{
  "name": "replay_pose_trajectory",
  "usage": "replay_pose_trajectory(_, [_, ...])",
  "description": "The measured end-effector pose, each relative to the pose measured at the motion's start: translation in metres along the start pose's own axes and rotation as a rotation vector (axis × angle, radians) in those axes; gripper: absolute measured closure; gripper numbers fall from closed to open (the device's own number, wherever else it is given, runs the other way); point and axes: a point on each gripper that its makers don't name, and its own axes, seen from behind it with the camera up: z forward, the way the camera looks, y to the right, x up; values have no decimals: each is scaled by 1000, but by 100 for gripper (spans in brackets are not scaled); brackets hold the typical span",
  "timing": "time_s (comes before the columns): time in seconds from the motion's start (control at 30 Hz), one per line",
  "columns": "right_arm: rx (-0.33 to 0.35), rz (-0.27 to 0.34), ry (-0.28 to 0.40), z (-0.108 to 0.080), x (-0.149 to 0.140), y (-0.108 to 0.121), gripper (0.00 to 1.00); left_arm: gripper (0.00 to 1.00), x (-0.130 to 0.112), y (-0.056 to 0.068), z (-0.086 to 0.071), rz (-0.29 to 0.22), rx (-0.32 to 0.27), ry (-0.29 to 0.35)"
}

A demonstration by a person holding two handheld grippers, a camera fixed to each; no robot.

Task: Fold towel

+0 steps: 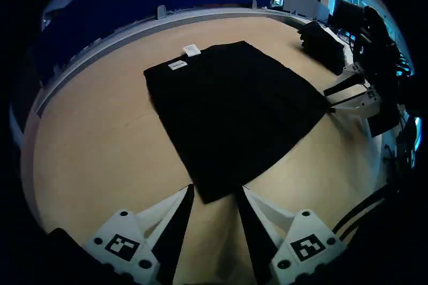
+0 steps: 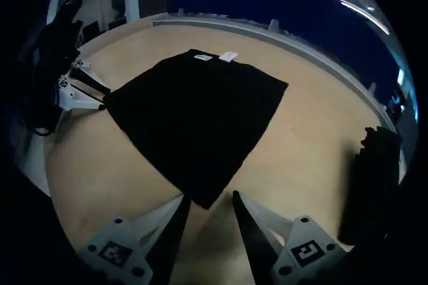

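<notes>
Straddling one corner each of the black towel [image 1: 235, 108], flat on the wooden table [image 1: 96, 140], my left gripper [image 1: 215, 189] and right gripper [image 2: 210, 194] are both spread, pinching nothing. Closing too shallow could lose a corner; uneven lifting would skew the fold.

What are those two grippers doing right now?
Left gripper: open, around a corner of the black towel.
Right gripper: open, around another corner.
</notes>
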Motion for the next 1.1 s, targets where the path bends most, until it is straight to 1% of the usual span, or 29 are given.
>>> replay_pose_trajectory(0.17, [8, 1, 0, 0, 0, -1, 45, 46, -1, 1, 0, 7, 0, -4])
replay_pose_trajectory(0.47, [12, 11, -2, -1, 2, -3, 45, 46, -2, 3, 1, -2, 6, -7])
replay_pose_trajectory(0.53, [18, 10, -2, -1, 2, -3, 47, 46, -2, 4, 1, 0, 7, -9])
replay_pose_trajectory(0.67, [27, 14, -2, 0, 2, -3, 63, 46, -2, 5, 0, -3, 5, -12])
replay_pose_trajectory(0.77, [25, 14, 0, 2, 3, -3, 73, 47, -4, 7, -1, -5, 1, -18])
replay_pose_trajectory(0.87, [25, 15, 0, 2, 3, -3, 79, 51, -5, 8, -1, -7, 5, -21])
replay_pose_trajectory(1.03, [24, 22, -2, 3, 4, -2, 83, 58, -6, 6, -1, -22, 17, -26])
replay_pose_trajectory(1.1, [25, 25, -2, 3, 4, -2, 84, 63, -6, 5, -1, -28, 20, -30])
